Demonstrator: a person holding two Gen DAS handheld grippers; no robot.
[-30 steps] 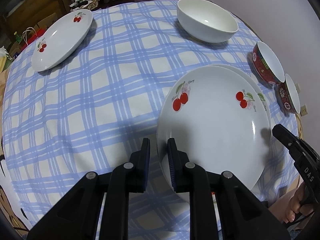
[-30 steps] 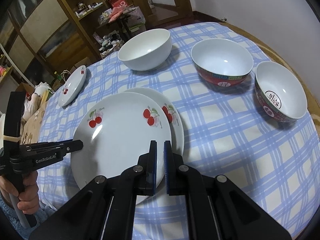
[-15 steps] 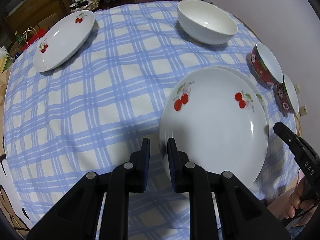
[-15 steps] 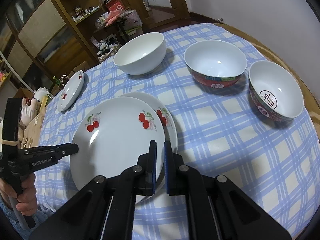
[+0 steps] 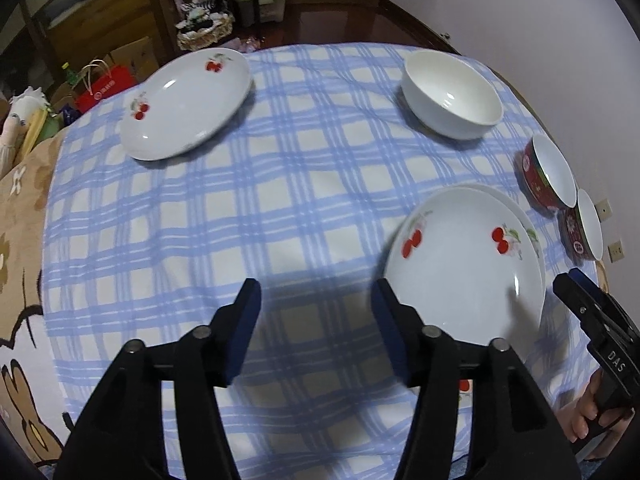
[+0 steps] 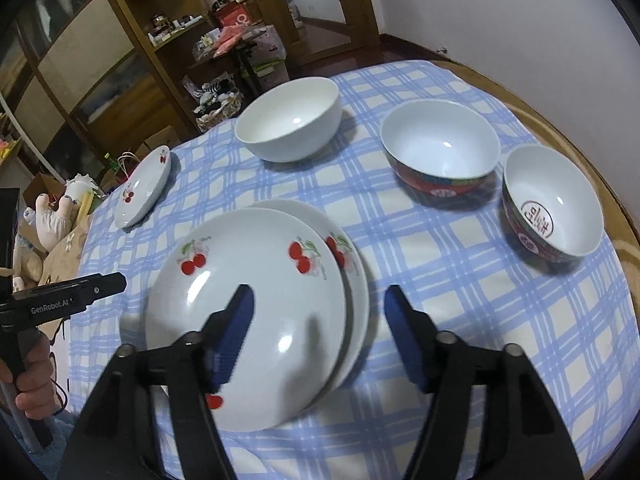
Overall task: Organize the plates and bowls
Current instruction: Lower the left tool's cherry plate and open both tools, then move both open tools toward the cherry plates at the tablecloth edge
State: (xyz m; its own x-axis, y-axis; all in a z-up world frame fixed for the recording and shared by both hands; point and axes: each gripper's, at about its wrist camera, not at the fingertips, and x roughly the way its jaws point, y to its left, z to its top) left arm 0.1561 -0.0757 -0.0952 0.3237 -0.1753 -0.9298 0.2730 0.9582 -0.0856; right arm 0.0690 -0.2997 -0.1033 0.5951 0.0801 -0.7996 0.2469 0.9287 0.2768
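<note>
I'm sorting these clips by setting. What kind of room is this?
Most likely a lived-in home dining room: a round table under a blue checked tablecloth set with cherry-print plates and bowls, a wooden display cabinet behind, and shopping bags on the floor.

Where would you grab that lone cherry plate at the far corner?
Pinch the cherry plate by its raised rim, probably on the near edge, coming in low from this side. It is shallow and lies flat on the tablecloth, so only the upturned lip offers the left tool a hold.
</note>
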